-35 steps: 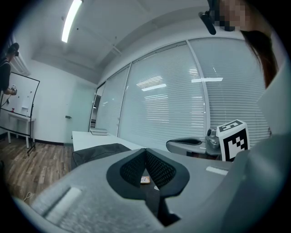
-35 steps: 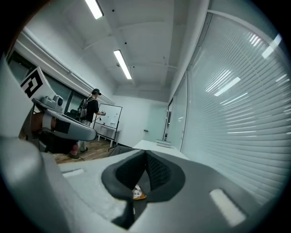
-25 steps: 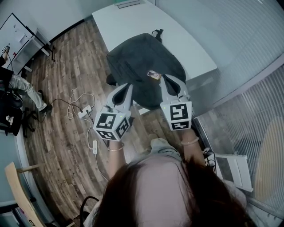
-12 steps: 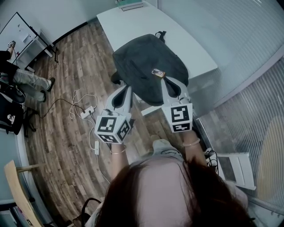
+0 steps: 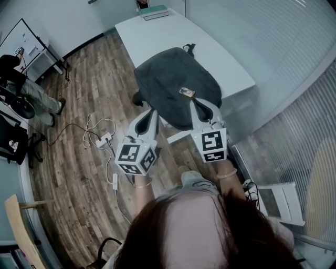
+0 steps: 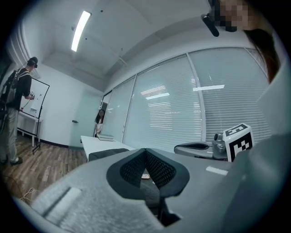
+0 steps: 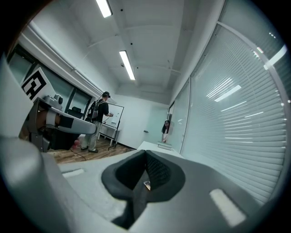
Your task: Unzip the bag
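From above, in the head view, a dark bag [image 5: 170, 79] lies on the near end of a white table [image 5: 157, 34], its near edge hanging over the table's edge. A small light tag [image 5: 185, 92] sits on the top of the bag near that edge. The left gripper [image 5: 152, 111] and the right gripper [image 5: 198, 103] are held side by side, both pointing at the near edge of the bag; from this view I cannot tell whether their tips touch it. A stack of books [image 5: 153, 11] rests at the far end of the table. On the wood floor [image 5: 84, 84] to the left lie white cables and a power strip [image 5: 103, 139], and a person [image 5: 21, 84] stands by a whiteboard [image 5: 23, 42].

Along the left gripper view, the two jaws are together at their tips with nothing clamped between them. Past them the bag lies low on the table, and the right gripper with its marker cube shows just to the right.

Along the right gripper view, the jaws likewise meet at the tips and hold nothing. The tag shows through the gap below the tips, the table runs on ahead beside a wall of blinds [image 7: 236, 104], and the left gripper shows at the left.
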The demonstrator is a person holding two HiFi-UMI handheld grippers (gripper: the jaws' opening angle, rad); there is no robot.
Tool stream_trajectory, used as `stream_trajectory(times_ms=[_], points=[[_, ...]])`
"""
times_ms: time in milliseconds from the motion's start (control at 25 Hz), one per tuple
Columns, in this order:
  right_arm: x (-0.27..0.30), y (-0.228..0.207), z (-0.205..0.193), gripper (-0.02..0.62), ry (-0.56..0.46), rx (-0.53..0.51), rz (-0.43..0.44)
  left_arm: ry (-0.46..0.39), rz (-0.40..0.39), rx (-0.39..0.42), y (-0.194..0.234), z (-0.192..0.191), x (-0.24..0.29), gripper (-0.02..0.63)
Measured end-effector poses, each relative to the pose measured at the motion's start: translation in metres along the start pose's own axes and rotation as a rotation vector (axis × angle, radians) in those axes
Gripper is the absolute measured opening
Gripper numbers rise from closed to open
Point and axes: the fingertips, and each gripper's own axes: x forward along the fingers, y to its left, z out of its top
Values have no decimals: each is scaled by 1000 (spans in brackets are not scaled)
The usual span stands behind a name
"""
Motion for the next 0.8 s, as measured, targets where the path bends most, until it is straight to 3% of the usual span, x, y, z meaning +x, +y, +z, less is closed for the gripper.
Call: stream_trajectory(times_ms=[800], points=[[4,-10,-8,3,11,7,-1,32,-52,-11,-14,-9,25,11]])
